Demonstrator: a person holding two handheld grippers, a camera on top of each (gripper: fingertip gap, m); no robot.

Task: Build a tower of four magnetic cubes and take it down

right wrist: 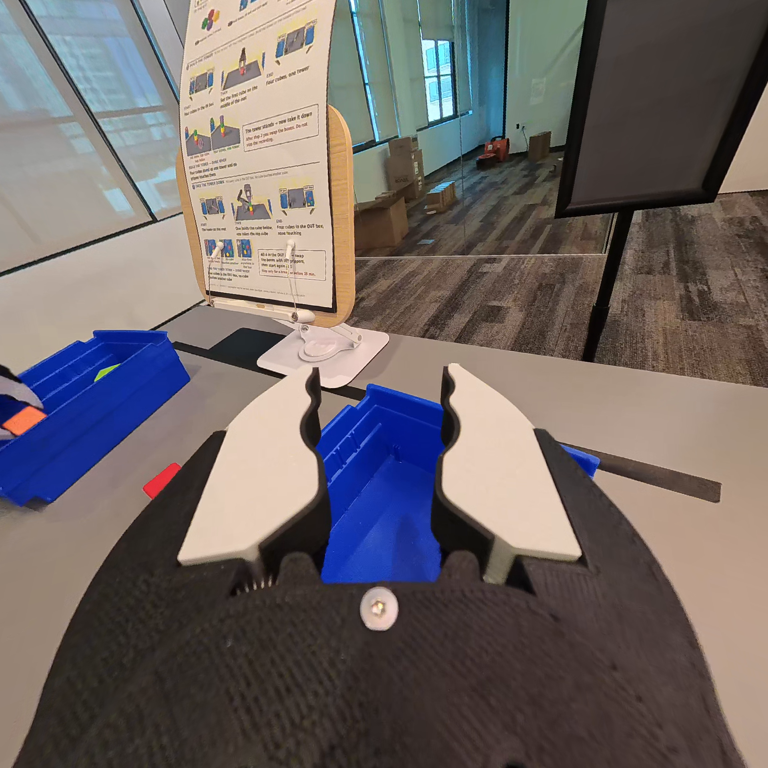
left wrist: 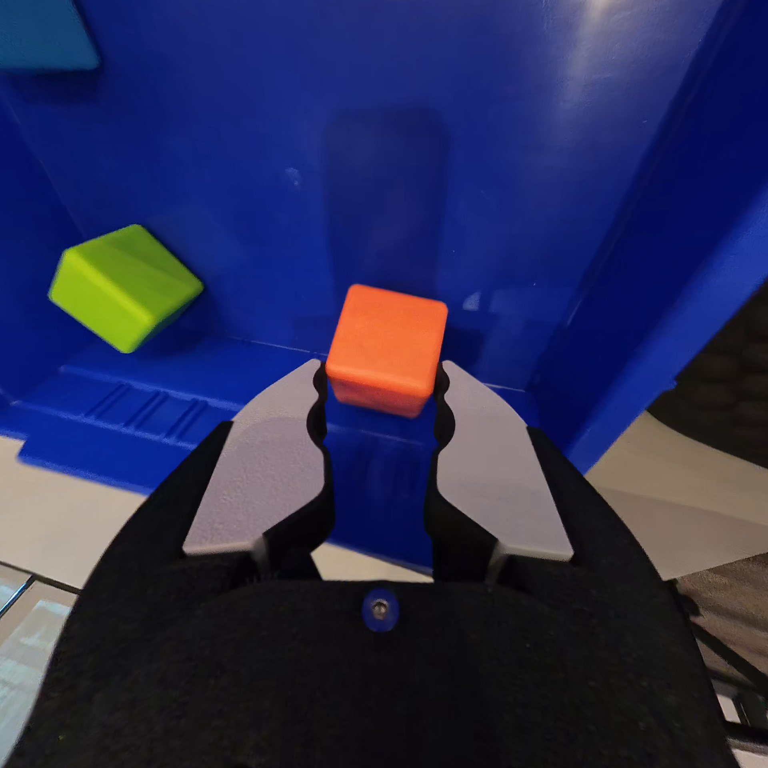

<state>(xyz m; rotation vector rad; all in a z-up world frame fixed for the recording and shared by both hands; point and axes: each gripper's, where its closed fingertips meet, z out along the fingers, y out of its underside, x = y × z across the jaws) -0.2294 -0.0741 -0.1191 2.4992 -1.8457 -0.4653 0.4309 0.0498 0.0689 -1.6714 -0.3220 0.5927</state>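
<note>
My left gripper is shut on an orange cube at its fingertips, holding it inside a blue bin just above the floor. A green cube lies tilted in that bin to the left, and a teal cube shows at the top left corner. In the right wrist view my right gripper is open and empty above a second blue bin, which shows nothing inside. A red cube lies on the table, partly hidden behind the right gripper's body. The left gripper with the orange cube shows at the far left.
The left bin with the green cube sits at the table's left. A printed instruction sheet on a wooden stand stands at the back of the grey table. A dark screen on a pole stands beyond the table at right. My right fingertips sit around 70 centimetres from my left ones.
</note>
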